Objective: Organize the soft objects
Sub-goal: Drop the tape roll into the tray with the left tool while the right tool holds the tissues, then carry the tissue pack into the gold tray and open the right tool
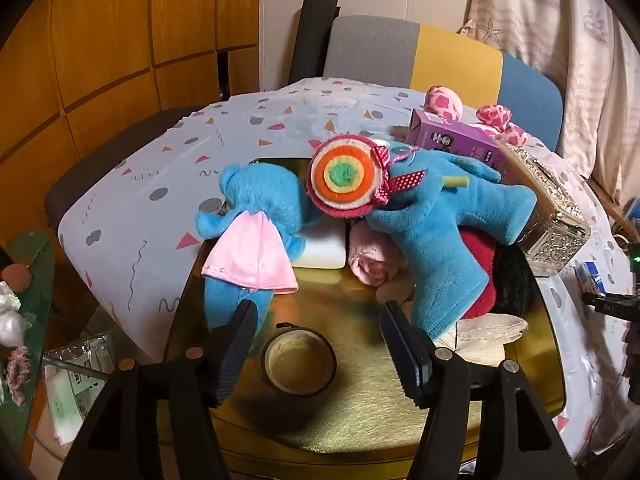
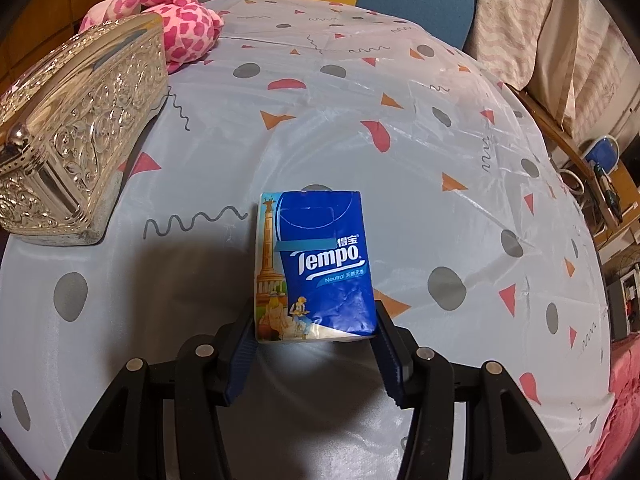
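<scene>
In the left wrist view a gold tray [image 1: 352,420] holds a small blue bear with a pink cape [image 1: 256,196], a larger blue plush [image 1: 440,232], a felt lollipop [image 1: 344,178] and a rolled pink towel [image 1: 370,256]. My left gripper [image 1: 316,316] stands open over the tray's near part. A tape roll [image 1: 298,364] lies loose between its fingers, and the bear's leg is beside the left fingertip. In the right wrist view my right gripper [image 2: 314,312] is shut on a blue tissue pack [image 2: 320,256], above the patterned tablecloth [image 2: 400,160].
A white block [image 1: 324,248] and red and black soft things [image 1: 480,248] also lie in the tray. An ornate silver box [image 1: 552,232] [image 2: 80,128], a purple carton [image 1: 452,140] and a pink spotted plush [image 2: 180,20] stand behind. Chairs line the table's far edge.
</scene>
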Demonstrator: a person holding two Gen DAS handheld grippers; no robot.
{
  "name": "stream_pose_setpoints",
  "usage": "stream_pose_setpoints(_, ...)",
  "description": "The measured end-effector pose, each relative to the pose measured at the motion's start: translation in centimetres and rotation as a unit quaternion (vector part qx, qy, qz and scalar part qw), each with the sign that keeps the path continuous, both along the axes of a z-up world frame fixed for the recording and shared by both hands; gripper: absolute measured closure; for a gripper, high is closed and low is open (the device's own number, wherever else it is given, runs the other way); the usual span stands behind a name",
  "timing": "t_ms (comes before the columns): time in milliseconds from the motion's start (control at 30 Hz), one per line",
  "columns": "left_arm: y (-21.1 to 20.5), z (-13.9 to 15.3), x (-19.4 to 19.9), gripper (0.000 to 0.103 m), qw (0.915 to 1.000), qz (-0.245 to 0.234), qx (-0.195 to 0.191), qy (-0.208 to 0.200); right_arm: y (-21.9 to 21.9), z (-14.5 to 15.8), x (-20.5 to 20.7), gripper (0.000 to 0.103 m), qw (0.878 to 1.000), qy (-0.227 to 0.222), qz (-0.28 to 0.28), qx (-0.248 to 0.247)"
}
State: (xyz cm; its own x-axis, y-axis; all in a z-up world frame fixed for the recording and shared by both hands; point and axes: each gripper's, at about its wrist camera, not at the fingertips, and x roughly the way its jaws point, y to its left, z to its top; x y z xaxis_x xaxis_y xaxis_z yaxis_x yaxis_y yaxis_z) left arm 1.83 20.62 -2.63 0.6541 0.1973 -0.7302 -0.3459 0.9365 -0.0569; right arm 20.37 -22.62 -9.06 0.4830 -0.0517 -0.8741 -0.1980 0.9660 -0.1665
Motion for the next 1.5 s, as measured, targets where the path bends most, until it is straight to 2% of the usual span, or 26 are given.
stream_pose_setpoints(167,0.0,0.4,0.0,0.038,1.0,0.002,-0.003,-0.007,-0.1,0.0,0.2,0.05,1.0,0.01,-0.008,0.007)
stream_pose_setpoints(467,0.0,0.9,0.2,0.036,0.9998,0.0,-0.004,-0.02,0.0,0.4,-0.4,0.05,0.997,0.056,-0.048,0.029)
stream_pose_setpoints(633,0.1,0.8,0.2,0.035,0.9997,-0.002,-0.006,-0.022,1.2,0.6,-2.6,0.05,0.995,0.077,-0.053,0.039)
stream_pose_setpoints(867,0.4,0.5,-0.1,0.035,0.9997,0.001,-0.011,-0.022,3.4,1.0,-6.3,0.05,0.993,0.085,-0.038,0.066)
stream_pose_setpoints(1000,1.1,0.9,-0.5,0.035,0.9994,0.011,-0.011,-0.03,4.6,2.0,-8.5,0.05,0.99,0.071,-0.024,0.118)
stream_pose_setpoints(1100,1.9,1.2,-0.7,0.034,0.999,0.025,-0.012,-0.034,6.1,4.1,-10.2,0.05,0.987,0.036,0.008,0.154)
stream_pose_setpoints(1233,2.8,1.4,-1.0,0.034,0.9984,0.04,-0.014,-0.036,10.8,7.8,-12.5,0.05,0.979,-0.015,0.105,0.174)
stream_pose_setpoints(1333,3.0,1.6,-1.2,0.034,0.9982,0.045,-0.013,-0.038,15.1,9.9,-14.3,0.05,0.967,-0.037,0.173,0.183)
stream_pose_setpoints(1433,3.1,1.7,-1.3,0.034,0.9981,0.046,-0.013,-0.039,19.7,10.1,-15.3,0.05,0.951,-0.035,0.243,0.19)
stream_pose_setpoints(1500,3.1,1.7,-1.4,0.033,0.9981,0.045,-0.014,-0.039,22.0,9.2,-15.8,0.05,0.946,-0.031,0.273,0.172)
